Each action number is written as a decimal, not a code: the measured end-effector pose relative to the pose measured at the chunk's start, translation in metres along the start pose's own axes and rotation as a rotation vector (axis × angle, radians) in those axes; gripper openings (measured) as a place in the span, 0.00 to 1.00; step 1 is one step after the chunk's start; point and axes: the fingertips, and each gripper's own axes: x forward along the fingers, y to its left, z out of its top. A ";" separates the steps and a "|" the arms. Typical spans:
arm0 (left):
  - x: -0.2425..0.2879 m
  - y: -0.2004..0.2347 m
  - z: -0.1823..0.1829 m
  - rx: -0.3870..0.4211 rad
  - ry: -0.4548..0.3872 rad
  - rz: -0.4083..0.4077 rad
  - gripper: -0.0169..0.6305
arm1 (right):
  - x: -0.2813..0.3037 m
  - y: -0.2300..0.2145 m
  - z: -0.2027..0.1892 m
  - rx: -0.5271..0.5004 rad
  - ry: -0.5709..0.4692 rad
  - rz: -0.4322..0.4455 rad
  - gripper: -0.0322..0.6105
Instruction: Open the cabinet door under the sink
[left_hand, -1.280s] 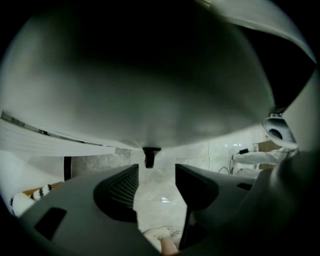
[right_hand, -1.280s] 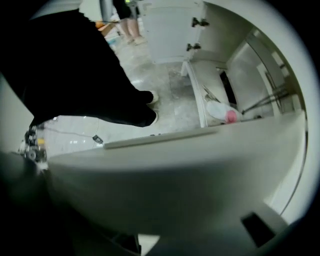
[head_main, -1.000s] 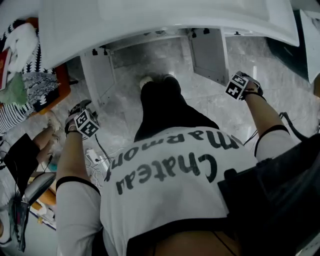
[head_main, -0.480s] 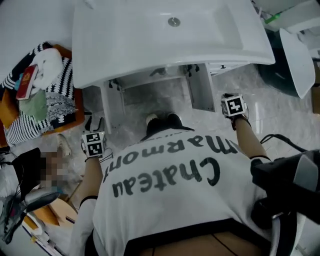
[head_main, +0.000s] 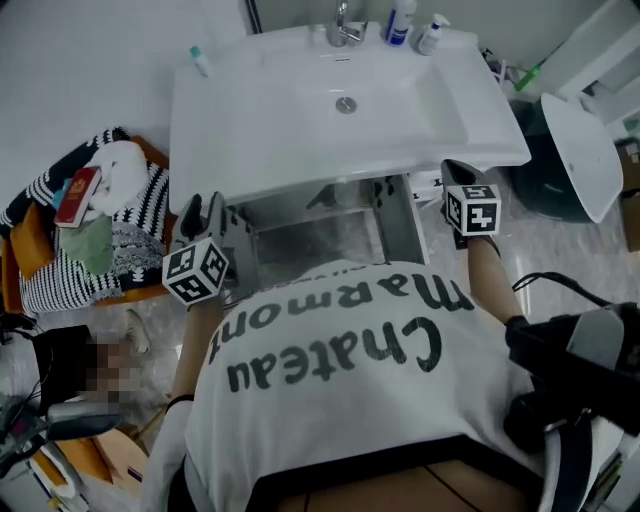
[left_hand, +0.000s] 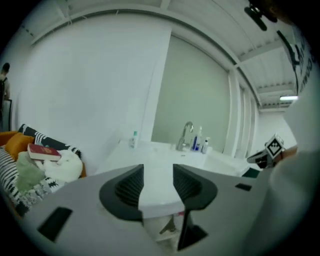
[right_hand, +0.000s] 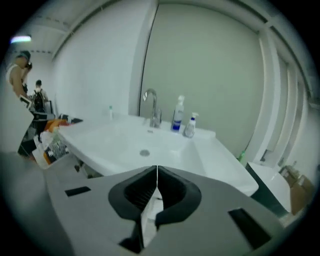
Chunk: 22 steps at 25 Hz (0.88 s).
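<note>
Cabinet doors (head_main: 398, 215) at twelve o'clock look open already; you need only withdraw. Left gripper (head_main: 203, 215) fingers apart, empty, just narrowing; right gripper (head_main: 458, 178) fingers together.

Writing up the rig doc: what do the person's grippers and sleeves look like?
Both the left gripper and the right gripper have a flat grey body with black ribbed fingers. Each carries a cube of black-and-white square markers. The person wears a white T-shirt with dark lettering, and its short sleeves end in a dark trim.
</note>
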 end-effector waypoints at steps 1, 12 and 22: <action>0.000 -0.008 0.017 -0.016 -0.033 -0.018 0.31 | -0.007 0.004 0.022 0.025 -0.067 0.023 0.07; -0.007 -0.162 0.103 0.302 -0.116 -0.468 0.06 | -0.070 0.125 0.180 0.193 -0.470 0.537 0.07; 0.004 -0.184 0.078 0.005 -0.029 -0.612 0.04 | -0.052 0.195 0.146 0.146 -0.326 0.712 0.07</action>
